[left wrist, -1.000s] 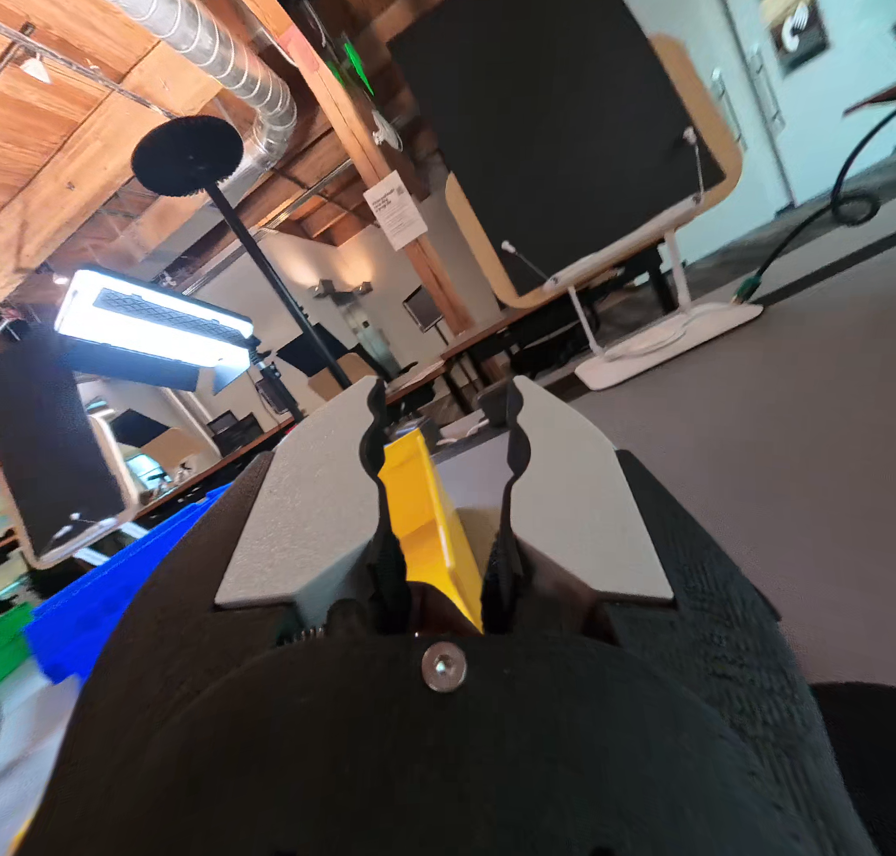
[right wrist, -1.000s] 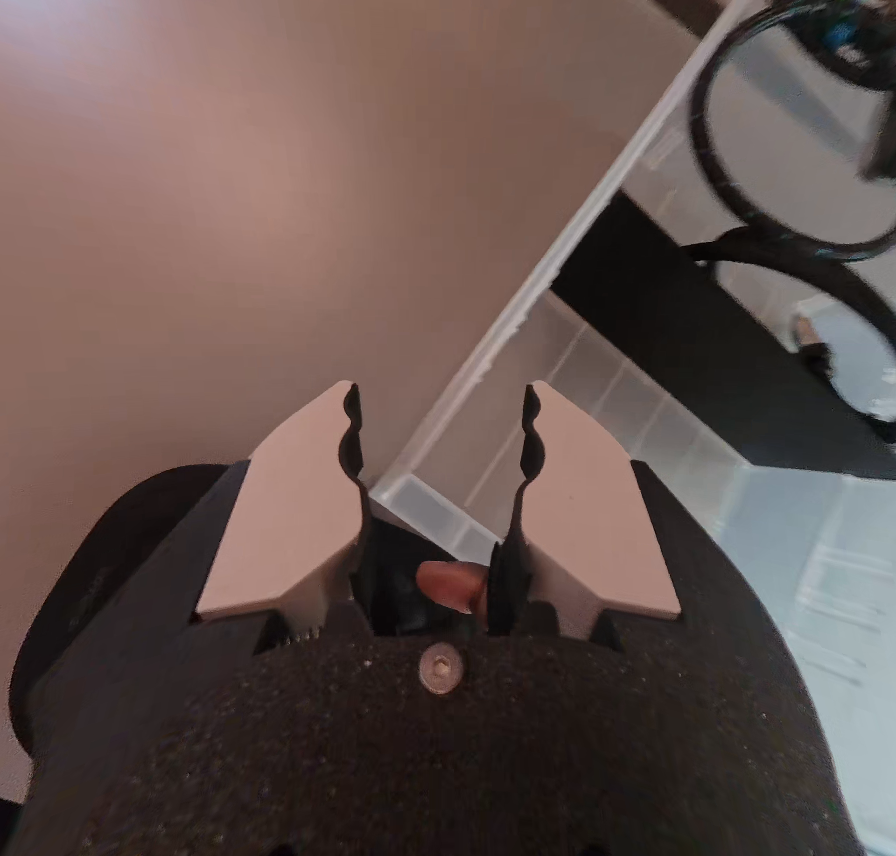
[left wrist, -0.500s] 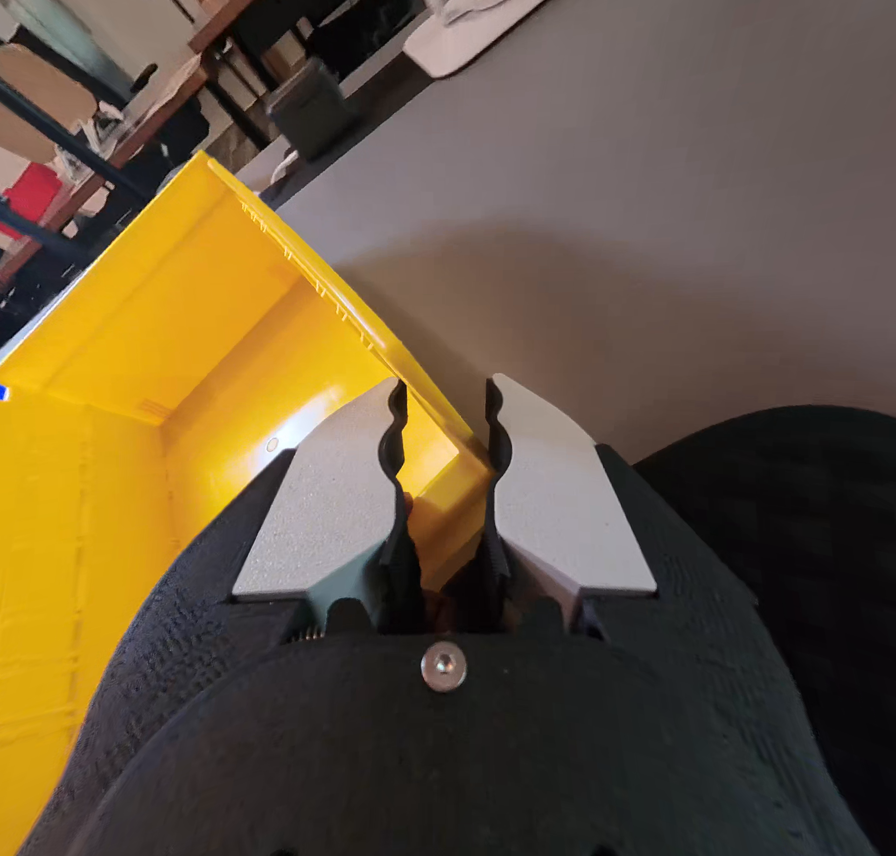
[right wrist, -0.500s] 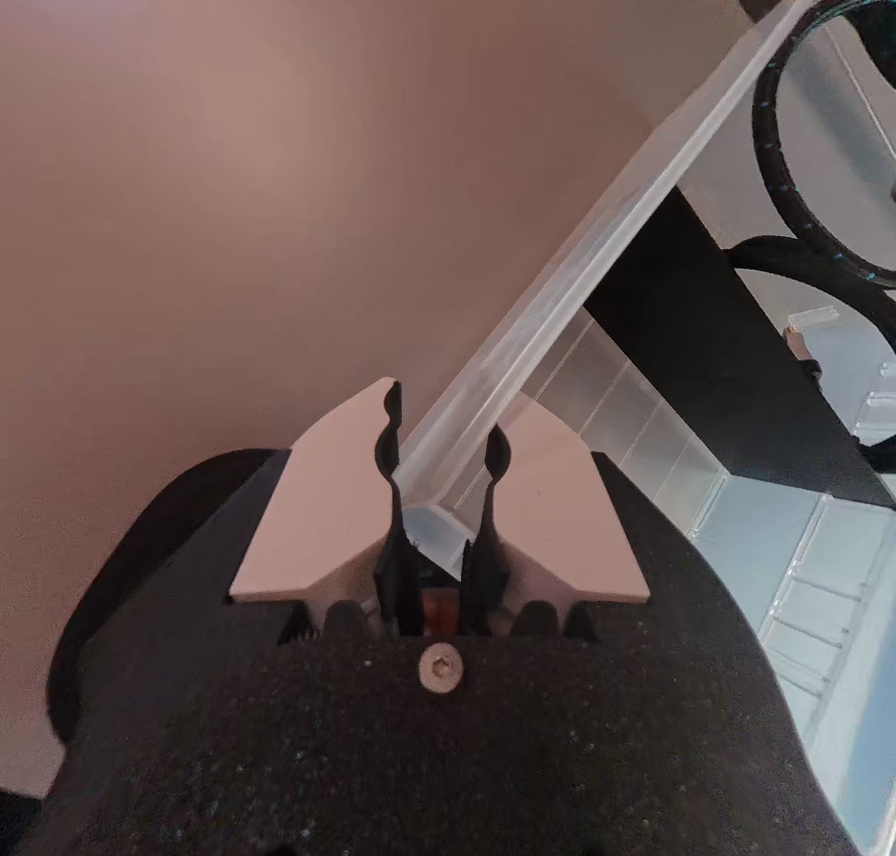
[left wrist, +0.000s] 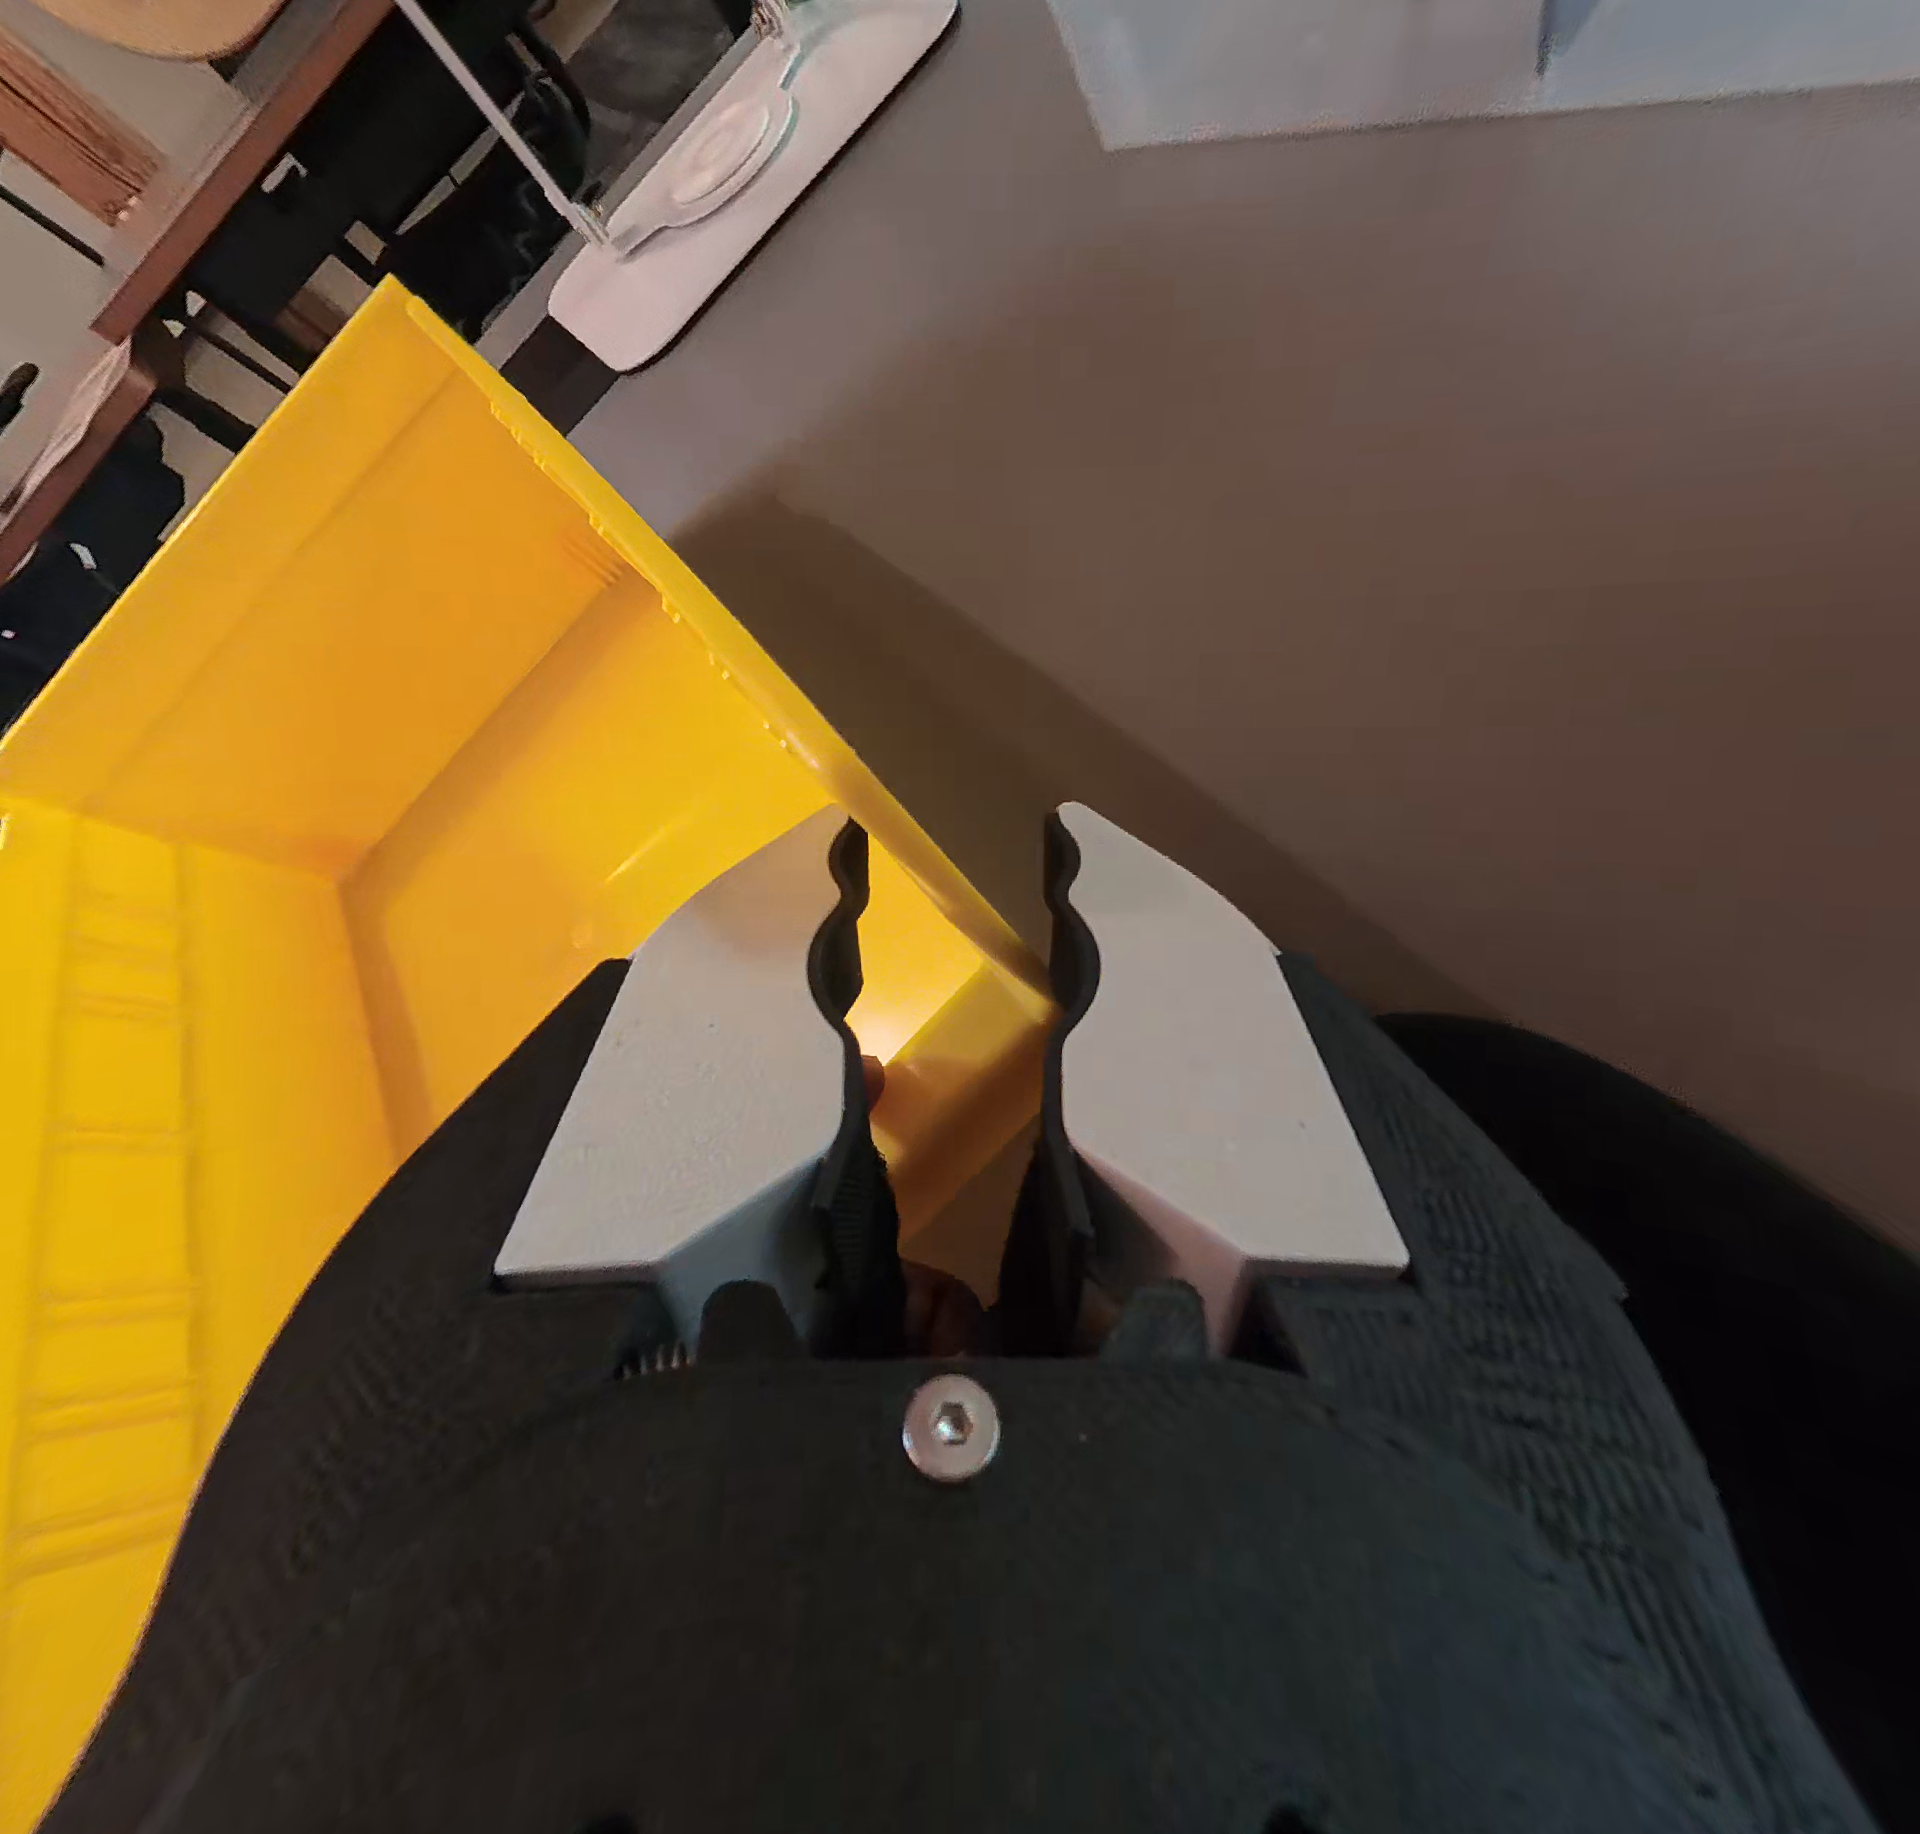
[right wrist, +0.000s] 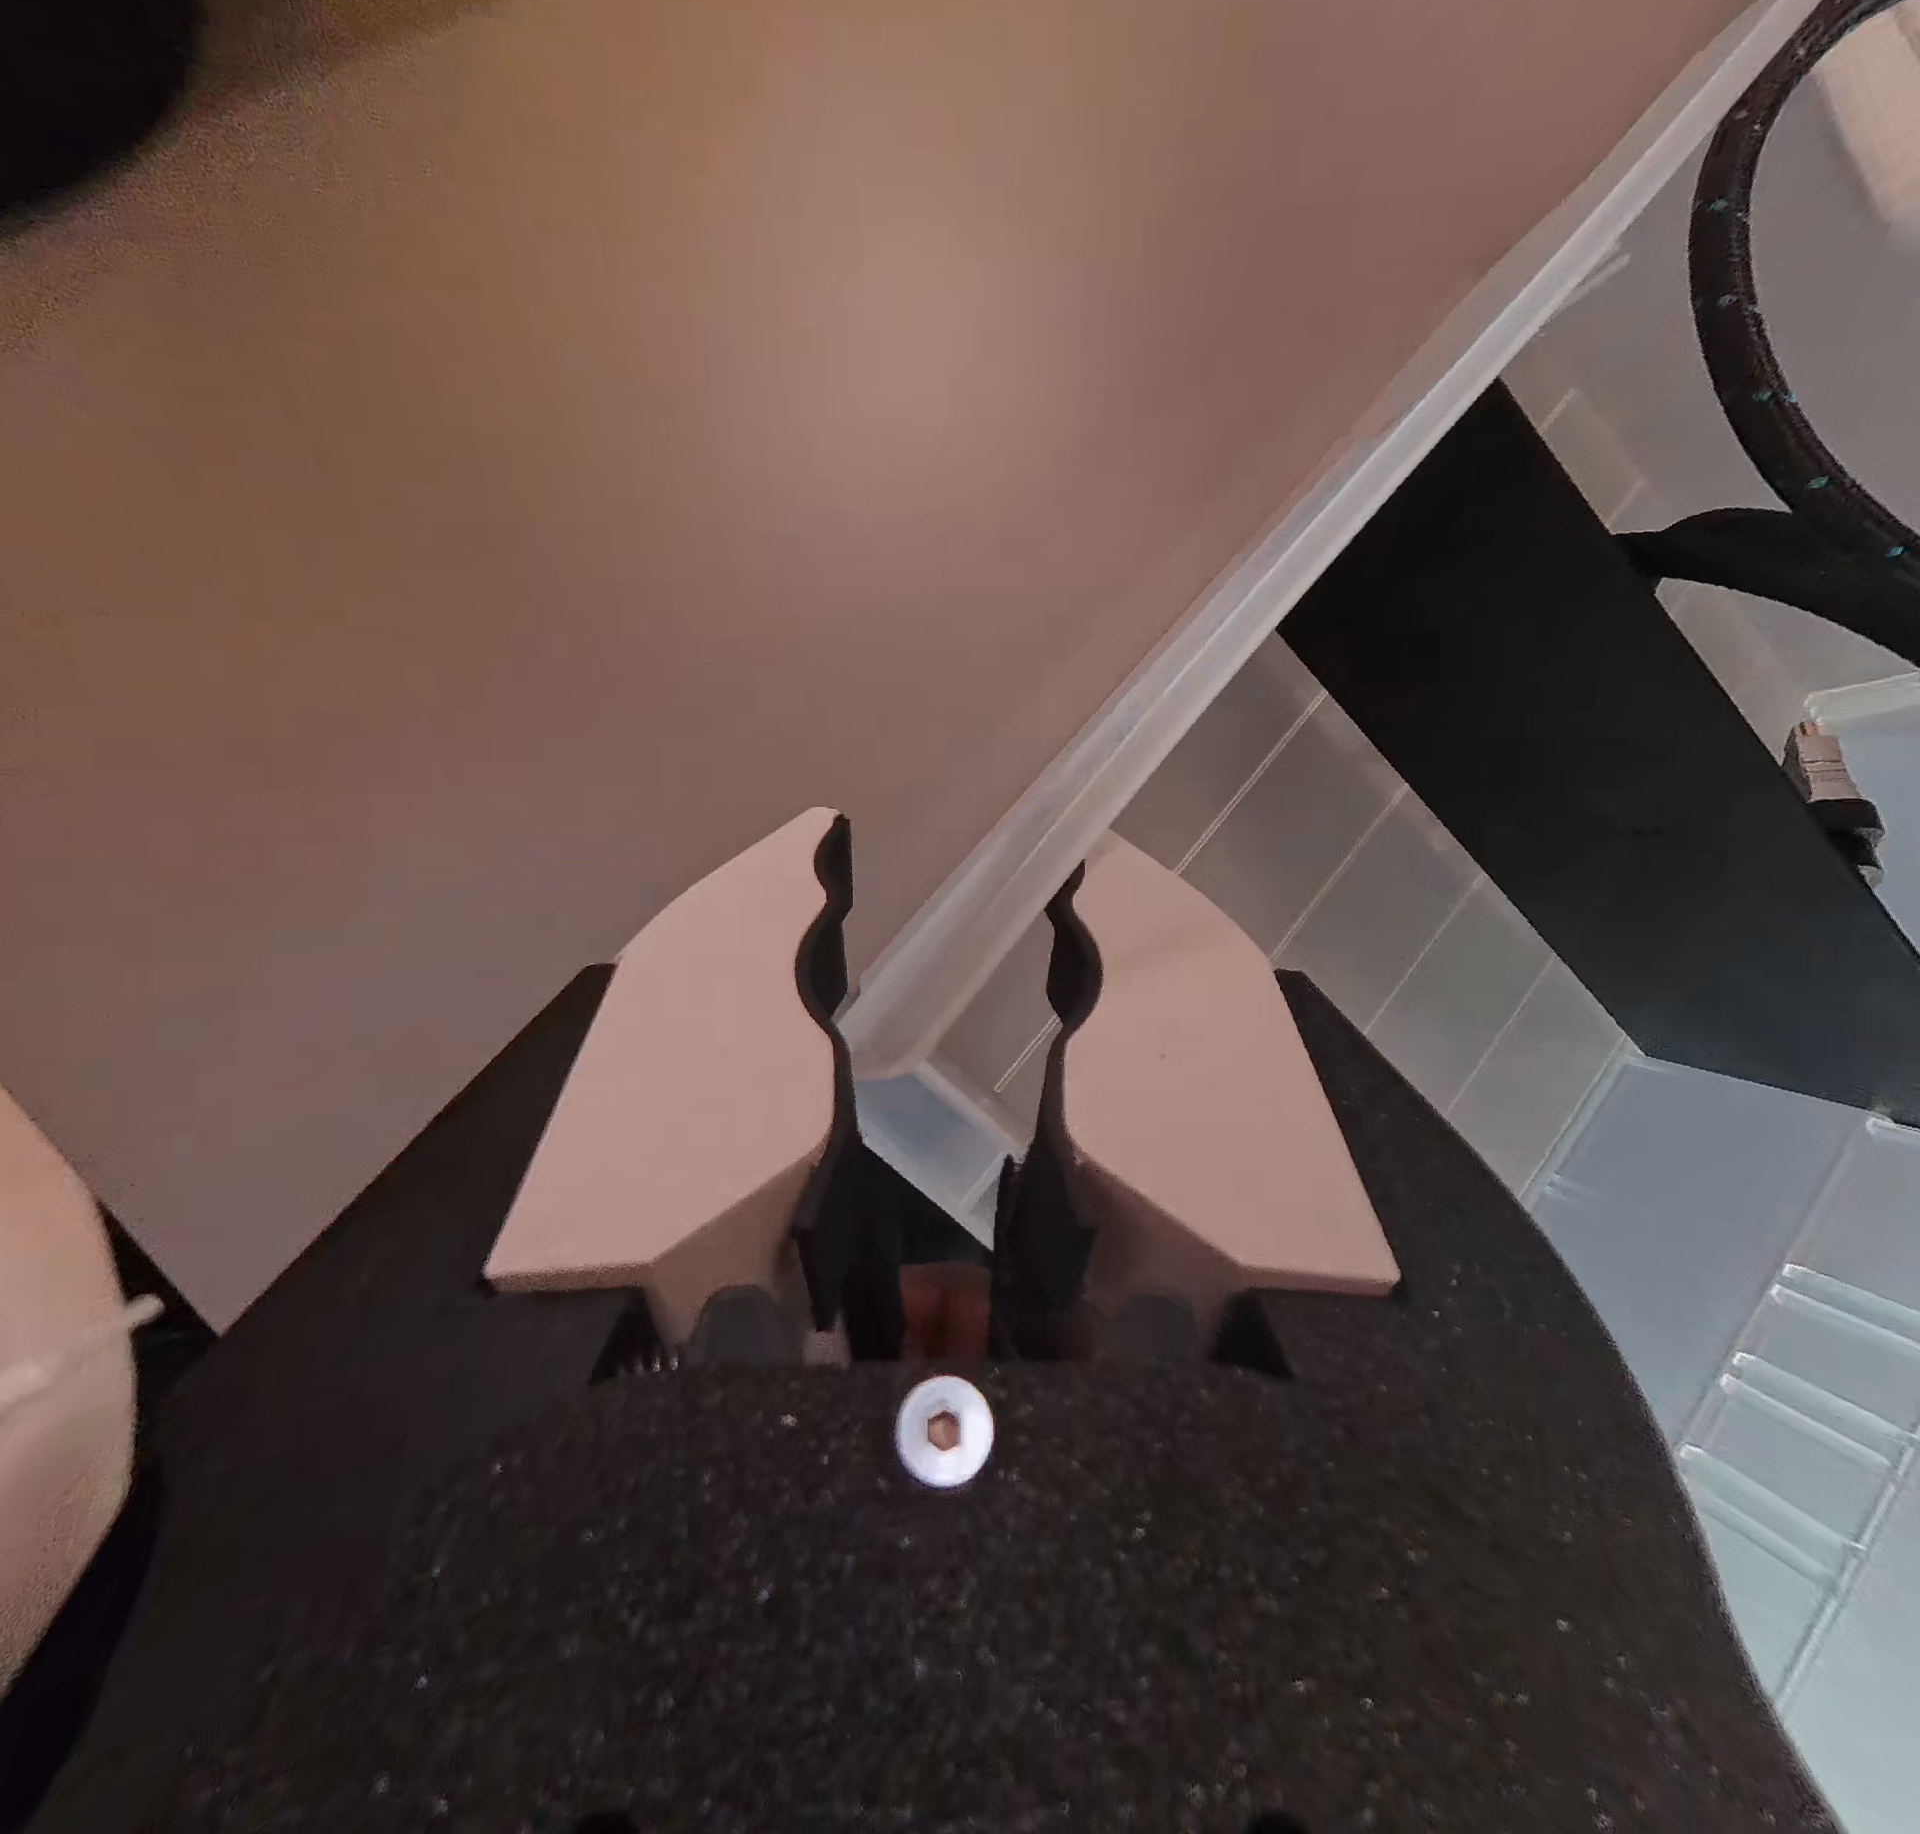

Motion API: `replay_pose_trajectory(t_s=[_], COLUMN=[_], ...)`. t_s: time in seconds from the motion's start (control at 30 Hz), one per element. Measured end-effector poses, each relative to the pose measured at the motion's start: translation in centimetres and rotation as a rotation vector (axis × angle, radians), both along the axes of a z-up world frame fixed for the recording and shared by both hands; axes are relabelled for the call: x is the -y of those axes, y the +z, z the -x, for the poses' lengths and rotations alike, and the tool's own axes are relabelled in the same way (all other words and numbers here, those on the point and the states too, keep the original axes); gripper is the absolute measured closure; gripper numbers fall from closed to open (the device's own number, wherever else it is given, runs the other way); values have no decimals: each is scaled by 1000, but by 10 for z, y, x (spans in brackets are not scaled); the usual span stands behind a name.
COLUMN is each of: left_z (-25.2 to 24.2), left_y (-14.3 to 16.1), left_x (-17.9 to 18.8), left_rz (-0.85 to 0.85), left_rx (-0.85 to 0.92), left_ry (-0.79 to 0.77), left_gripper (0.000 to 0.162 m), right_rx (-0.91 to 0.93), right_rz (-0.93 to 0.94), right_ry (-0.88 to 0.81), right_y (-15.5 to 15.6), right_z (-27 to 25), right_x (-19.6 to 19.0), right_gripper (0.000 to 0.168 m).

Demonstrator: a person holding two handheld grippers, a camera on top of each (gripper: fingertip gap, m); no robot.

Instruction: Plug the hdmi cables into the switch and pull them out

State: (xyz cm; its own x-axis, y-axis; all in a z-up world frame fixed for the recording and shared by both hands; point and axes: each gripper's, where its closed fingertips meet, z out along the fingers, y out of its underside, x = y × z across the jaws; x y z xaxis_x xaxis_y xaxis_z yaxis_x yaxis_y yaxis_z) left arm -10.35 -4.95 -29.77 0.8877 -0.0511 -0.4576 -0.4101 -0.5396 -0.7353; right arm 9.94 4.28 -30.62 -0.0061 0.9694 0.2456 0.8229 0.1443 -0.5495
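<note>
The HDMI cables [right wrist: 1725, 330], black and braided, lie looped inside a clear plastic bin [right wrist: 1195, 704] on the right of the right wrist view, and one metal plug end [right wrist: 1823, 771] shows near the bin's far side. A flat black box [right wrist: 1600, 745] sits in the same bin under the loops; I cannot tell whether it is the switch. The right claw [right wrist: 951, 875] straddles the near corner of the clear bin's rim: its two fingers stand a little apart, one on each side of the wall, and whether they press on it cannot be told.

In the left wrist view, the left claw [left wrist: 951, 865] straddles the corner of a yellow bin [left wrist: 343, 704] in the same way, fingers slightly apart with the yellow rim running up between them; a firm clamp cannot be confirmed. The grey worktop [left wrist: 1403, 537] stretches beyond, with a white stand base [left wrist: 748, 174] at its far edge and a pale translucent container [left wrist: 1455, 18] at the top right.
</note>
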Motion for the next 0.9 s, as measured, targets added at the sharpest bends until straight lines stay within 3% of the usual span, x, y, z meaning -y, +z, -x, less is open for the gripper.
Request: replay_pose_trajectory(t_s=[0.37, 0.7, 0.83, 0.9], left_z=[-13, -9, -4, 2], left_y=[-4, -6, -7, 1], left_x=[-13, -13, -6, 4], left_rz=[-10, 5, 22, -23], left_rx=[-37, -75, -65, -40], left_ry=[-23, -1, 25, 62], left_gripper=[125, 123, 123, 115], right_rx=[-159, -268, -279, -306], right_rz=[50, 45, 8, 28], right_ry=[91, 110, 165, 217], right_y=[2, 1, 0, 3], right_z=[84, 117, 130, 131], right_x=[65, 73, 81, 89], right_gripper=[132, 124, 109, 99])
